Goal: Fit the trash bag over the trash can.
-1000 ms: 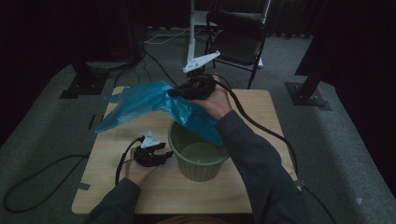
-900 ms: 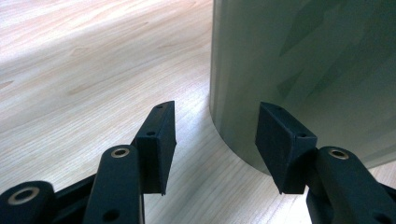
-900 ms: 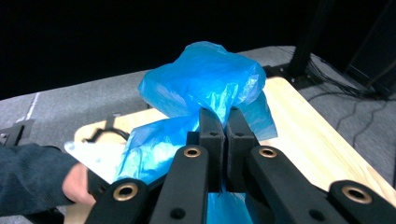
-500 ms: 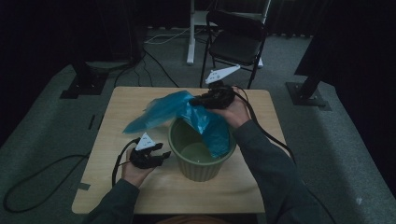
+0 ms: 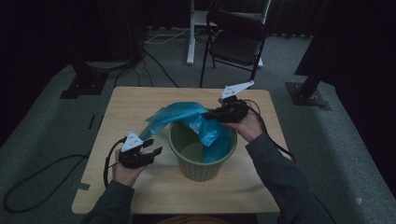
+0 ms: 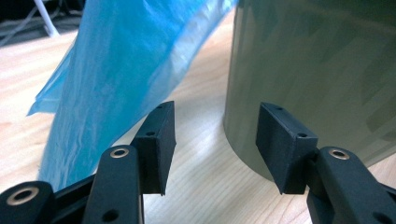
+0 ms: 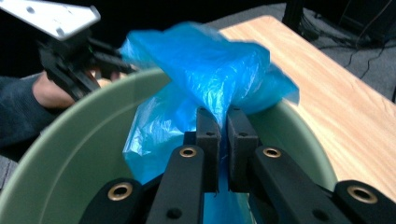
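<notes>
A green bucket [image 5: 201, 169] stands in the middle of the wooden table [image 5: 135, 100]. A blue plastic bag [image 5: 180, 114] drapes over its far-left rim and hangs partly inside. My right gripper [image 5: 211, 115] is over the far rim, shut on a fold of the bag [image 7: 210, 65]; its jaws [image 7: 223, 126] have just eased a little apart but still pinch the plastic above the bucket's mouth [image 7: 70, 154]. My left gripper [image 5: 154, 147] hovers left of the bucket, open. Between its jaws [image 6: 215, 140] is only bare table, with the bag [image 6: 121, 70] to the left and the bucket wall [image 6: 317, 70] to the right.
A black folding chair [image 5: 238, 42] stands beyond the table's far edge, beside a white stand leg [image 5: 190, 37]. Dark stand bases sit on the floor at left [image 5: 77, 84] and right [image 5: 306, 93]. Cables trail from both grippers over the table and floor.
The right gripper carried the bag rightwards and down, from spread over the table's far left to over the bucket, with part now inside. The left gripper rose slightly beside the bucket.
</notes>
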The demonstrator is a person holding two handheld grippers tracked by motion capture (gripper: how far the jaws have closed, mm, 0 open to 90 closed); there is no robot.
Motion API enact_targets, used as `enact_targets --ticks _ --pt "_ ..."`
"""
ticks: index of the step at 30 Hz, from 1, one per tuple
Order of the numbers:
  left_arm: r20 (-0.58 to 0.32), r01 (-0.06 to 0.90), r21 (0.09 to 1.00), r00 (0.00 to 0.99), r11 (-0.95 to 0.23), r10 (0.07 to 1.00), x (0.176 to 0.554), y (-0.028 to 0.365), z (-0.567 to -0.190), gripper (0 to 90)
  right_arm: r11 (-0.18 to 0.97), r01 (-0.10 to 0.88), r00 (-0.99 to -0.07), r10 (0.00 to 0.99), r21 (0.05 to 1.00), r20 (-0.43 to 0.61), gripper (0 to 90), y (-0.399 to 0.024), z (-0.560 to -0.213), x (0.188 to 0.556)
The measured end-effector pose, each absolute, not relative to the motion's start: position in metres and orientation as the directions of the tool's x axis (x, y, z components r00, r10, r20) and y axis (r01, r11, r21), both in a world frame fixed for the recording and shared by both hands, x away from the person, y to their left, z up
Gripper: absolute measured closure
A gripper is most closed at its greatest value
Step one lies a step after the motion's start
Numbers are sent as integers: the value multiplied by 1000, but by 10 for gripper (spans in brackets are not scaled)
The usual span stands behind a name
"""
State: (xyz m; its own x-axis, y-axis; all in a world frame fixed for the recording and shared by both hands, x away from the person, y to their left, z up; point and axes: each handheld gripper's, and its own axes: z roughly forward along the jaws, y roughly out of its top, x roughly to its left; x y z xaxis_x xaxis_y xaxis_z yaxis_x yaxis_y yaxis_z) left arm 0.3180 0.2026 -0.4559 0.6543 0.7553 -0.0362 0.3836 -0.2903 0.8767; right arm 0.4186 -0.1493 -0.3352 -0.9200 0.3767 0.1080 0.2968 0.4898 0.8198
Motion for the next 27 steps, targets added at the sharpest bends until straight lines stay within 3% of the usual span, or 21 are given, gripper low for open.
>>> enact_targets --ticks 27 --pt "-60 340 914 655 -223 753 315 209 -437 469 622 271 -920 391 735 8 880 -173 -367 401"
